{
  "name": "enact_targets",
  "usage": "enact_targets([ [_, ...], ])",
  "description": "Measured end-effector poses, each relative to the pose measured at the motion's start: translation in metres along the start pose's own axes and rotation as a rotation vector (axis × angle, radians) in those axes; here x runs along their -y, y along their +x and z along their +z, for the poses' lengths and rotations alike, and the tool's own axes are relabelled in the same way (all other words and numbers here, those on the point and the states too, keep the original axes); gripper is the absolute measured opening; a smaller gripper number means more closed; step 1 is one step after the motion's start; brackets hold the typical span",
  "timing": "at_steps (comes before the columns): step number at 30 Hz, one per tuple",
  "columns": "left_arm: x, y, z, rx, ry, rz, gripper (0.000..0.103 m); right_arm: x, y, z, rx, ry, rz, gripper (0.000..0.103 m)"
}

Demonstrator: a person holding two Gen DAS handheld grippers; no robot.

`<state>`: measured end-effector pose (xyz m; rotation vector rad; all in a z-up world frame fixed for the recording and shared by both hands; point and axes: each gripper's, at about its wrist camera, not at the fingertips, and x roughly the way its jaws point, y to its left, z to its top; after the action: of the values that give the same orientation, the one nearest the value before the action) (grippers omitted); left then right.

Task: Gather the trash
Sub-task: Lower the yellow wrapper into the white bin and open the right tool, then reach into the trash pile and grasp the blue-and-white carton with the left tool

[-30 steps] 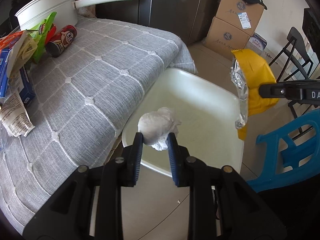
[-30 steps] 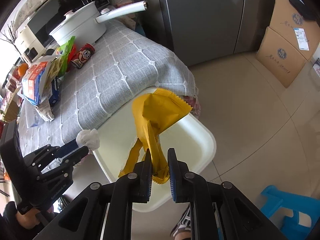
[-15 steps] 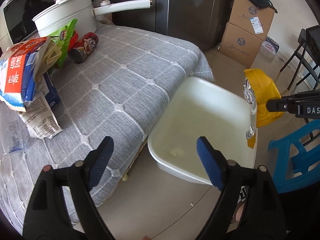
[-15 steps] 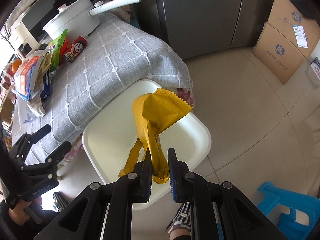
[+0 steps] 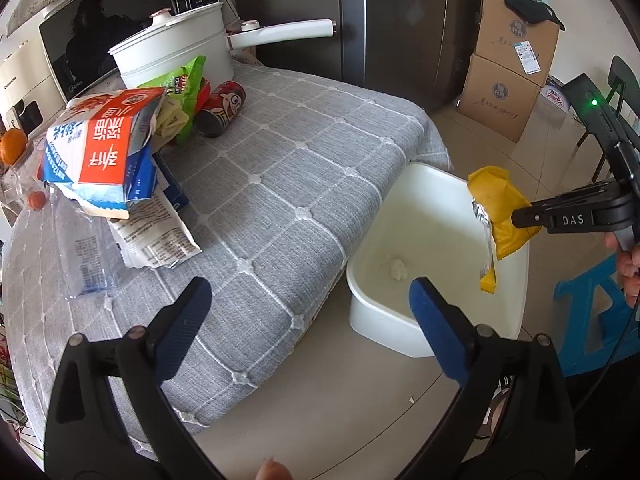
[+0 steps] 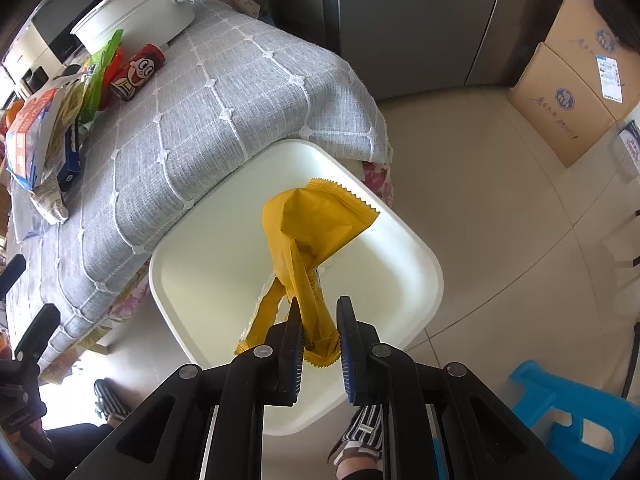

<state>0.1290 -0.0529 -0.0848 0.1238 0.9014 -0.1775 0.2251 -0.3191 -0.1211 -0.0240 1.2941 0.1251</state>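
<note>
- The left gripper [image 5: 308, 308] is hanging over the near corner of the table [image 5: 304, 184], jaws opening and already spread about as wide as they go, nothing between them.
- The right gripper [image 6: 318, 334] is pointing steeply down over the white bin [image 6: 424, 256]; its jaws are easing open around the tail of the yellow wrapper [image 6: 312, 232]. The left pad is against the foil, while a sliver of gap is showing at the right pad.
- The wrapper is dangling above the bin's right side, its silver lining catching the light in the left wrist view.
- The crumpled tissue [image 5: 398, 268] is lying on the bin's floor, well apart from the wrapper.
- The bin is sitting on the floor, tucked against the table's edge; open tile is running clear to its far side, towards the cardboard boxes [image 6: 572, 92].
- A blue stool [image 6: 572, 412] is crowding the bin's near right corner.
- The gripper bodies are covering the bin's near rim in both views, and a striped shoe [image 6: 360, 432] is peeking out beneath.
- A grey quilted cloth is covering the table; the snack bags [image 5: 104, 148], a red can [image 5: 222, 108] and a white pot [image 5: 176, 52] are bunching at its far left, leaving the bin-side half bare.
- A dark fridge [image 5: 392, 20] is closing off the back.
</note>
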Motion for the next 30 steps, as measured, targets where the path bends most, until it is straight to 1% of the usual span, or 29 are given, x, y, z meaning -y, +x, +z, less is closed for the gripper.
enact_targets([
  [2,-0.002,-0.002,0.000,0.004,-0.001,0.003,0.099,0.000,0.001,0.001,-0.001,0.017,-0.009,0.029],
  [4,-0.004,-0.004,-0.001,0.008,-0.003,0.007,0.099,0.000,-0.001,0.001,0.005,0.031,-0.008,0.058],
  [5,-0.005,-0.005,-0.001,0.009,-0.004,0.008,0.099,-0.001,-0.003,0.002,0.016,0.035,-0.010,0.063],
  [17,-0.013,-0.009,-0.002,0.016,-0.028,0.027,0.099,-0.012,-0.015,0.004,0.054,0.000,-0.015,0.070],
  [20,-0.018,-0.009,-0.001,0.016,-0.041,0.035,0.099,-0.016,-0.019,0.005,0.065,-0.007,-0.021,0.073],
  [22,-0.022,-0.009,0.000,0.016,-0.049,0.042,0.099,-0.018,-0.021,0.006,0.074,-0.013,-0.024,0.077],
  [25,-0.032,-0.011,0.004,0.028,-0.061,0.064,0.099,-0.025,-0.024,0.008,0.088,-0.028,-0.019,0.081],
  [30,-0.060,-0.009,0.018,0.046,-0.083,0.121,0.099,-0.038,-0.028,0.011,0.107,-0.058,-0.009,0.083],
])
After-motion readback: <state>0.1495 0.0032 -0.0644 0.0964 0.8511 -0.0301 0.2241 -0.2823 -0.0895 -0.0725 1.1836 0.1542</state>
